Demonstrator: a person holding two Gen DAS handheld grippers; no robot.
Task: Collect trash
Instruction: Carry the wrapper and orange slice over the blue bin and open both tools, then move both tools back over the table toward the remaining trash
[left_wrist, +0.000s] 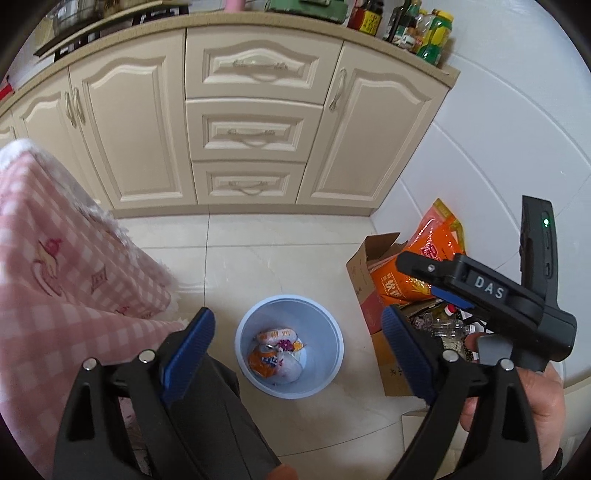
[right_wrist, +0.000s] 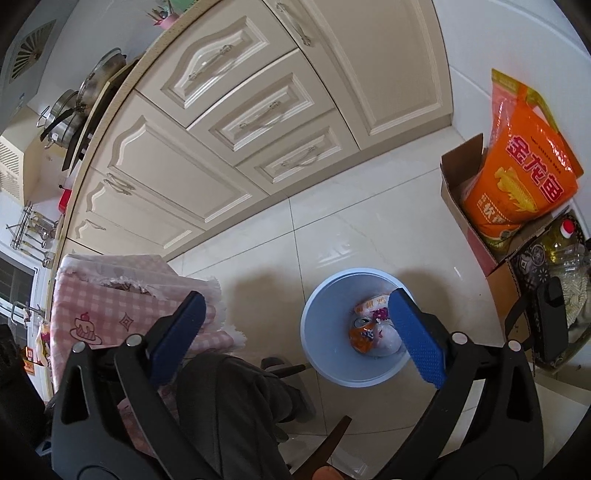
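Plainly "DAS" — right gripper (left_wrist: 432, 280) label

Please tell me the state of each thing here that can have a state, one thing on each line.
Left gripper: open, holding nothing.
Right gripper: open, holding nothing.
Bin: upright on the floor, no lid, trash at the bottom.
Trash: lying inside the bin.
Drawers: all three shut.
Cabinet doors: shut.
Cardboard box: flaps open, orange bag standing in it.
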